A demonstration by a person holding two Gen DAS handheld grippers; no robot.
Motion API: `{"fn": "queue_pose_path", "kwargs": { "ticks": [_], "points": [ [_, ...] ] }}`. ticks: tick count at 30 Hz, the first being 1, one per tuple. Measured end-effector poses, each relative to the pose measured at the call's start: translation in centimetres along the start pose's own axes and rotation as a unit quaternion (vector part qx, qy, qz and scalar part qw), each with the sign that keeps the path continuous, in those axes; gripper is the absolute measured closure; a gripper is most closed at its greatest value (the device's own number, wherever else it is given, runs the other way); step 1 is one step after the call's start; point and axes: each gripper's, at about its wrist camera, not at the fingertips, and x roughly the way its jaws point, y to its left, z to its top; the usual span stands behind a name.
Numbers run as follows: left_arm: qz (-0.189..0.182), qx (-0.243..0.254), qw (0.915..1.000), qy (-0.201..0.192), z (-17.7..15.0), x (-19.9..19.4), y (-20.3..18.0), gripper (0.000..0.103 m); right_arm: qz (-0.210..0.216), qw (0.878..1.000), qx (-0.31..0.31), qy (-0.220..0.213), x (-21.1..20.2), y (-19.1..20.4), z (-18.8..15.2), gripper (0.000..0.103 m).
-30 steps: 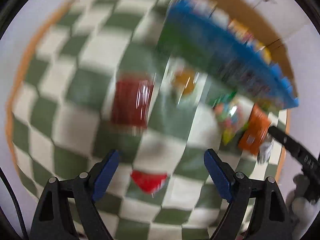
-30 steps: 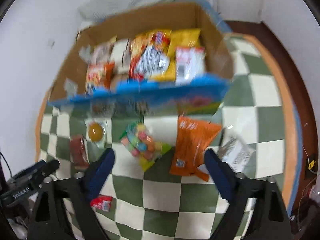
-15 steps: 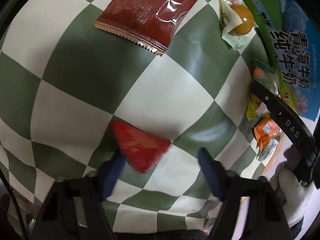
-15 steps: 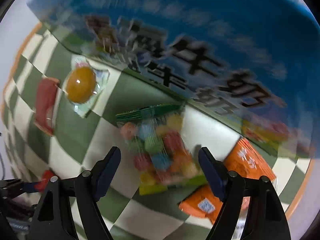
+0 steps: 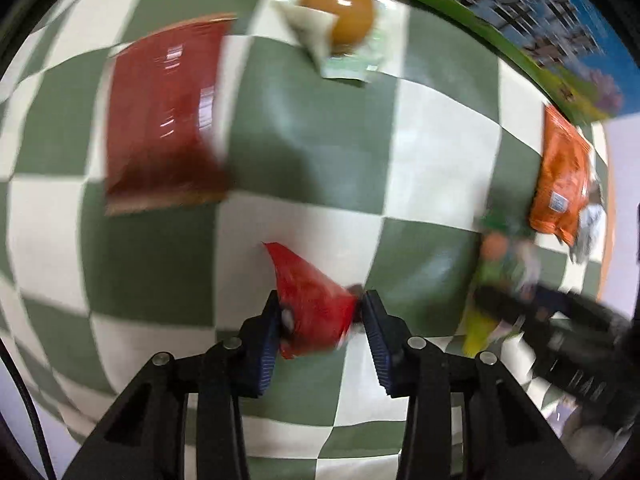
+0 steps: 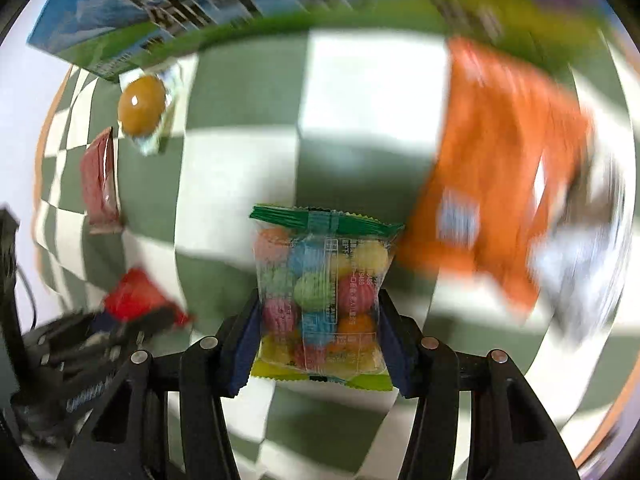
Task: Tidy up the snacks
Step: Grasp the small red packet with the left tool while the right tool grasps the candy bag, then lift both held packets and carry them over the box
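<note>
Red packet between left tool pads, jaws closing on it above checkered worktop; candy bag pinched by closing right tool, orange bag beside

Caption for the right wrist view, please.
Right tool closing on a clear bag of coloured candy balls on the checkered cloth, orange packet alongside.
</note>
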Motion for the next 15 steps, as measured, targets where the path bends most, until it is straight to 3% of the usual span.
{"fn": "queue_pose_path", "kwargs": {
  "ticks": [3,7,10,11,14,15],
  "points": [
    [-0.064,-0.005,0.9971,0.039,0.4,1.4,0.1,0.031,0.010,0.999,0.034,0.010,0.8,-0.6,-1.8,0.046],
    [-0.101,-0.024,0.9936,0.043,0.0,1.9,0.6,0.030,0.014,0.997,0.080,-0.004,1.1,-1.4,-2.8,0.039],
    [-0.096,-0.019,0.9945,0.038,-0.1,2.0,0.0,0.030,0.006,0.996,0.088,-0.011,1.7,-0.8,-3.2,0.036],
    [-0.086,-0.017,0.9956,0.034,-0.2,2.0,-0.2,0.035,0.001,0.996,0.087,-0.012,2.2,-0.2,-3.4,0.036],
    [-0.033,-0.009,0.9993,0.014,0.0,2.0,-0.8,0.064,-0.013,0.997,0.078,-0.017,2.6,0.6,-3.5,0.038],
    [-0.029,-0.007,0.9995,0.010,-0.4,2.0,-0.9,0.066,-0.028,0.997,0.071,-0.021,2.6,0.8,-3.7,0.045]
  ]
}}
